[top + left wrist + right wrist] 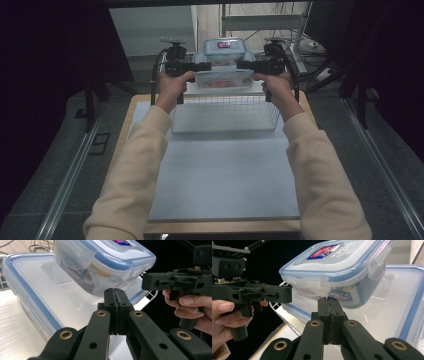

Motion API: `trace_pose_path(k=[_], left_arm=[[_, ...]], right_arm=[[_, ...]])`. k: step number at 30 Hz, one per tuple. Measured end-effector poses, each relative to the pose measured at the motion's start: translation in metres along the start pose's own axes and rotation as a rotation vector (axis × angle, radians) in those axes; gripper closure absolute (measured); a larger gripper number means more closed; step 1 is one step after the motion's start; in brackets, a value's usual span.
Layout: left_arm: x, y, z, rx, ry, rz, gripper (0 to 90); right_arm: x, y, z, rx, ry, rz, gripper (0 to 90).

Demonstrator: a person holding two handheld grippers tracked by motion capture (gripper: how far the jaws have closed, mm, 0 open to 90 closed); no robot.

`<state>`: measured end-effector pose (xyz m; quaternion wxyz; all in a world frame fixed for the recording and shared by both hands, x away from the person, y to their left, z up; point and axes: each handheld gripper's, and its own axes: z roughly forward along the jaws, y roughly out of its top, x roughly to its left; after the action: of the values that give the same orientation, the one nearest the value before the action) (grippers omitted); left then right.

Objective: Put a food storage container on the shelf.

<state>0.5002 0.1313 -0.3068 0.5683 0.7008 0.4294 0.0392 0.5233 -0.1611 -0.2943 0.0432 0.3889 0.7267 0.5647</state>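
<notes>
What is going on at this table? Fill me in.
A person holds the left gripper and the right gripper, both shut, against opposite sides of a small blue-rimmed lidded container. It sits tilted on a larger lidded container, which rests at the far end of a white wire basket on the table. Neither gripper clamps anything.

Wire basket (225,112) on pale mat (225,175) atop wooden table (131,107)

Both arms stretched forward — left tongs (204,66) and right tongs (243,64) closed, tips facing inward.
</notes>
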Motion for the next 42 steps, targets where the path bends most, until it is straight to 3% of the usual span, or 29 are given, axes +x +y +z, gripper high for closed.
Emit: trace_pose_path(k=[11,24,32,35,42], left_arm=[[-0.002,-0.02,-0.032,-0.029,-0.015,-0.021,89.9],[-0.007,-0.058,-0.061,-0.081,-0.058,-0.039,90.0],[-0.002,-0.096,-0.084,-0.111,-0.065,-0.065,90.0],[-0.003,-0.114,-0.09,-0.101,-0.045,-0.053,89.9],[-0.003,-0.168,-0.094,-0.068,-0.076,-0.074,89.3]], right_arm=[[-0.003,-0.015,-0.03,-0.021,0.009,0.005,89.9],[-0.005,-0.051,-0.05,-0.024,0.077,0.003,89.9],[-0.01,-0.093,-0.073,-0.025,0.099,0.004,89.8],[-0.015,-0.113,-0.085,-0.033,0.106,0.02,89.6],[-0.026,-0.169,-0.103,-0.005,0.078,0.035,88.8]])
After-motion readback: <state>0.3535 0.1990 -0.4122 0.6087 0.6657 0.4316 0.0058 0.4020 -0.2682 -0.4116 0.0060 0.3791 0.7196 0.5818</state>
